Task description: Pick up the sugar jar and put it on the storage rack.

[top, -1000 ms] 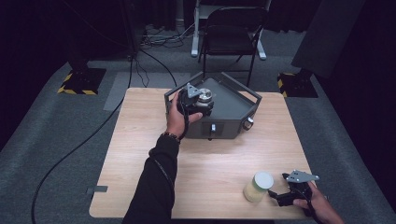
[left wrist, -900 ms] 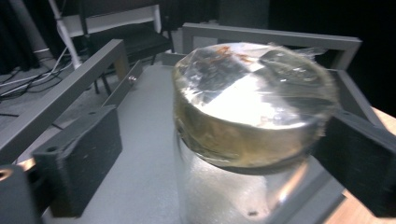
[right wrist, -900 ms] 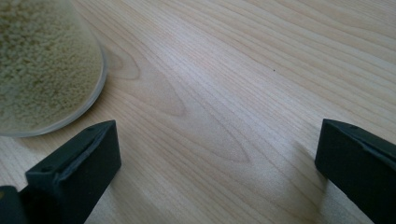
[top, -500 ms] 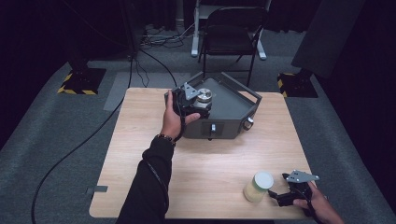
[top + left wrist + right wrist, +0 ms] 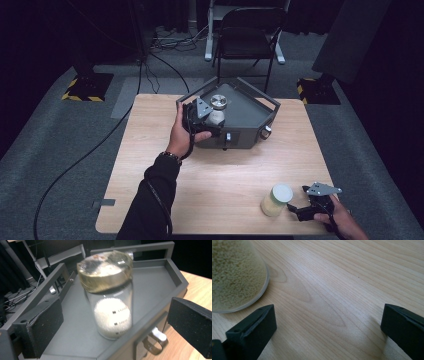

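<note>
Dark room, wooden table (image 5: 165, 195): the grey tray (image 5: 250, 112) at its far side now carries the metal-lidded jar (image 5: 110, 293), standing upright. Left gripper (image 5: 112, 327) has drawn slightly back since a second ago, jaws wide either side of the jar, apparently a release. Right gripper (image 5: 305, 210) rests unmoved, jaws wide, just beside the grain jar (image 5: 276, 200).

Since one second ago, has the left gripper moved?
Yes. The left gripper has slid a little left along the grey tray, toward its left corner.

small printed marks on the glass jar (image 5: 110, 302) in the left gripper view, too blurred to read
</note>
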`<act>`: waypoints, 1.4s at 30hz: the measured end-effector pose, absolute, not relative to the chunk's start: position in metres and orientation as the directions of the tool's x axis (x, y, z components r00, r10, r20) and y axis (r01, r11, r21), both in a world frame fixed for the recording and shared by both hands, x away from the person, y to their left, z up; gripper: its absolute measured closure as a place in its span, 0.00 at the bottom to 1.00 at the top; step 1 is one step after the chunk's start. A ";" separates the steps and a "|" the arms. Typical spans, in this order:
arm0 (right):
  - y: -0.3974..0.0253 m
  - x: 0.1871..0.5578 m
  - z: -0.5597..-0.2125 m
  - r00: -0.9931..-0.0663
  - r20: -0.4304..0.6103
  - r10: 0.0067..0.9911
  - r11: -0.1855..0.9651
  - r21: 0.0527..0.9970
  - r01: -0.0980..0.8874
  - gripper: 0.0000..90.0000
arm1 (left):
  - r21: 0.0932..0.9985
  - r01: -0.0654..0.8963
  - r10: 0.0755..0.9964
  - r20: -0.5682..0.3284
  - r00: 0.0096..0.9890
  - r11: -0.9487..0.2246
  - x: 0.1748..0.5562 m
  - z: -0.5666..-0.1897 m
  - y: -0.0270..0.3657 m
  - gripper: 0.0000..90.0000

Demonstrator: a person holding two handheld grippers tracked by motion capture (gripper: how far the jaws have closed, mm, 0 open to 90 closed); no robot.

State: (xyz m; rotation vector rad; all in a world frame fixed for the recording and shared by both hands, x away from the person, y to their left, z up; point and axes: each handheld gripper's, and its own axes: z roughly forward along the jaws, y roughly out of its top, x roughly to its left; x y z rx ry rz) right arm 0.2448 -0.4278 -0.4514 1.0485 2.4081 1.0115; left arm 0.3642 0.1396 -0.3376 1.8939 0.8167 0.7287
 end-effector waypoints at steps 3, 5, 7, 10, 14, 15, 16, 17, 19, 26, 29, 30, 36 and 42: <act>-0.428 0.245 -0.451 -0.676 -0.014 0.737 0.478 0.718 0.506 0.00 | 0.899 0.228 0.769 0.164 0.617 -0.375 0.358 -0.339 0.141 0.00; -0.428 0.245 -0.451 -0.676 -0.014 0.736 0.478 0.718 0.505 0.00 | 0.894 0.220 0.761 0.177 0.625 -0.390 0.354 -0.341 0.141 0.00; -0.428 0.245 -0.451 -0.676 -0.014 0.736 0.478 0.718 0.505 0.00 | 0.893 0.215 0.753 0.181 0.633 -0.396 0.351 -0.342 0.143 0.00; -0.428 0.245 -0.451 -0.676 -0.014 0.736 0.478 0.718 0.505 0.00 | 0.889 0.215 0.748 0.185 0.638 -0.404 0.346 -0.346 0.143 0.00; -0.428 0.245 -0.451 -0.676 -0.014 0.736 0.478 0.718 0.505 0.00 | 0.882 0.208 0.732 0.198 0.652 -0.423 0.341 -0.351 0.143 0.00; -0.428 0.245 -0.451 -0.676 -0.014 0.736 0.478 0.718 0.506 0.00 | 0.881 0.206 0.728 0.200 0.656 -0.427 0.339 -0.353 0.144 0.00; -0.428 0.245 -0.451 -0.676 -0.014 0.736 0.478 0.718 0.506 0.00 | 0.881 0.208 0.725 0.194 0.660 -0.426 0.337 -0.354 0.144 0.00; -0.428 0.245 -0.451 -0.676 -0.014 0.736 0.478 0.718 0.505 0.00 | 0.881 0.210 0.722 0.189 0.666 -0.424 0.336 -0.355 0.145 0.00; -0.428 0.245 -0.451 -0.676 -0.014 0.736 0.478 0.718 0.506 0.00 | 0.876 0.204 0.711 0.198 0.675 -0.437 0.332 -0.357 0.145 0.00; -0.428 0.245 -0.451 -0.676 -0.014 0.737 0.478 0.718 0.506 0.00 | 0.861 0.185 0.679 0.223 0.699 -0.474 0.317 -0.365 0.145 0.00; -0.428 0.245 -0.451 -0.676 -0.014 0.736 0.478 0.718 0.506 0.00 | 0.853 0.185 0.669 0.230 0.706 -0.488 0.311 -0.370 0.145 0.00; -0.428 0.245 -0.451 -0.676 -0.014 0.737 0.478 0.718 0.506 0.00 | 0.851 0.179 0.667 0.239 0.706 -0.494 0.309 -0.372 0.145 0.00; -0.428 0.245 -0.451 -0.676 -0.014 0.737 0.478 0.718 0.506 0.00 | 0.833 0.178 0.651 0.256 0.715 -0.524 0.301 -0.381 0.146 0.00; -0.428 0.245 -0.451 -0.675 -0.014 0.737 0.477 0.718 0.506 0.00 | 0.816 0.177 0.635 0.272 0.723 -0.551 0.294 -0.387 0.149 0.00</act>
